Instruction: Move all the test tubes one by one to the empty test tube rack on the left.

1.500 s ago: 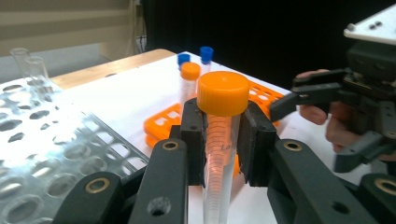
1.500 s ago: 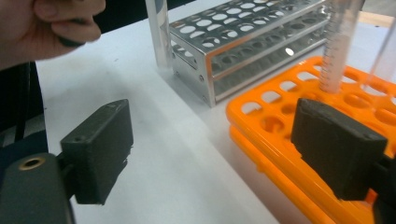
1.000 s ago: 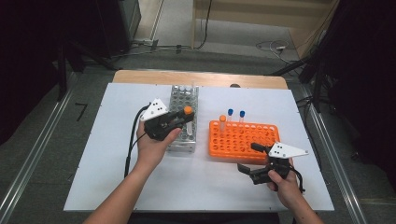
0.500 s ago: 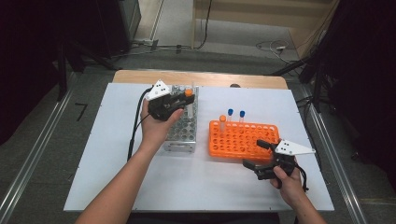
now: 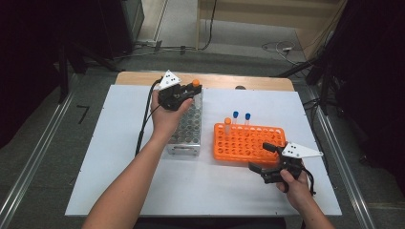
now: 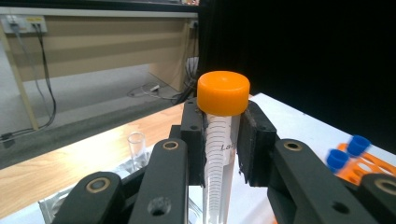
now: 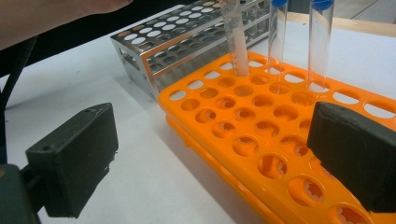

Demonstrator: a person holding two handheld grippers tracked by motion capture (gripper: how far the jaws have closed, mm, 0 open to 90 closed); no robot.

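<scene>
- Fingers of the left gripper (image 6: 223,140) are clamped narrow on a clear conical plastic tube with printed graduations and an orange screw cap (image 6: 222,93); the black pads press its sides just under the cap, and the tube stands upright between them.
- From the high view, the left gripper (image 5: 184,95) sits at about 11 o'clock on the white table top (image 5: 119,157), over the far end of the silver metal tube rack (image 5: 187,129), with the orange cap (image 5: 195,83) at its tip.
- Whether the tube's lower end is inside a hole of the metal rack cannot be told.
- Right gripper (image 5: 267,160) lies at about 5 o'clock, near the person's edge of the table, its fingers spread wide with nothing between them.
- In the right gripper view the two black pads (image 7: 74,163) stand well apart, and the near edge of the orange plastic rack with round holes (image 7: 261,154) lies between and beyond them, just beside the right pad.
- That orange rack (image 5: 248,143) rests at about 3 o'clock from the metal rack, close beside it.
- Three tubes stand upright along its far side: one orange-capped tube (image 5: 228,122) and two blue-capped clear tubes (image 5: 241,117).
</scene>
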